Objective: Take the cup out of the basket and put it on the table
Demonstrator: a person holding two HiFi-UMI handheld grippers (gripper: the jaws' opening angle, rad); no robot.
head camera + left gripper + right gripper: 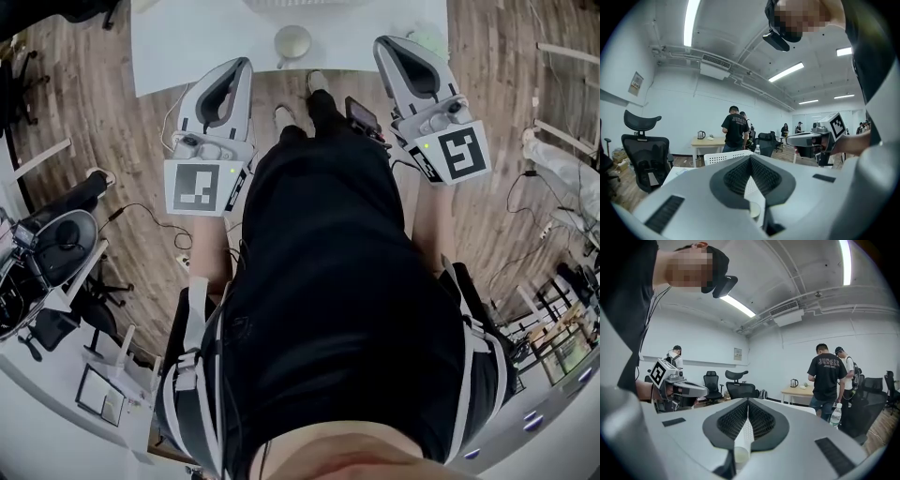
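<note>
A pale cup (293,42) stands upright on the white table (187,47), just in front of the white perforated basket (300,4) at the table's far side. Both grippers hang in front of the table, at the person's waist. The left gripper (246,62) points at the table edge left of the cup, jaws together and empty. To the cup's right, the right gripper (381,42) is shut and empty too. In the left gripper view the cup (754,212) shows through the slit behind the shut tips (751,157), with the basket (723,158) beyond. The right gripper view shows its shut tips (748,400) and the cup (740,454).
The person's shoes (286,114) stand on the wood floor close to the table edge. A black office chair (644,150) is at the left. Two people (826,380) stand by a wooden table with a kettle (794,383). A water bottle (836,416) stands nearby.
</note>
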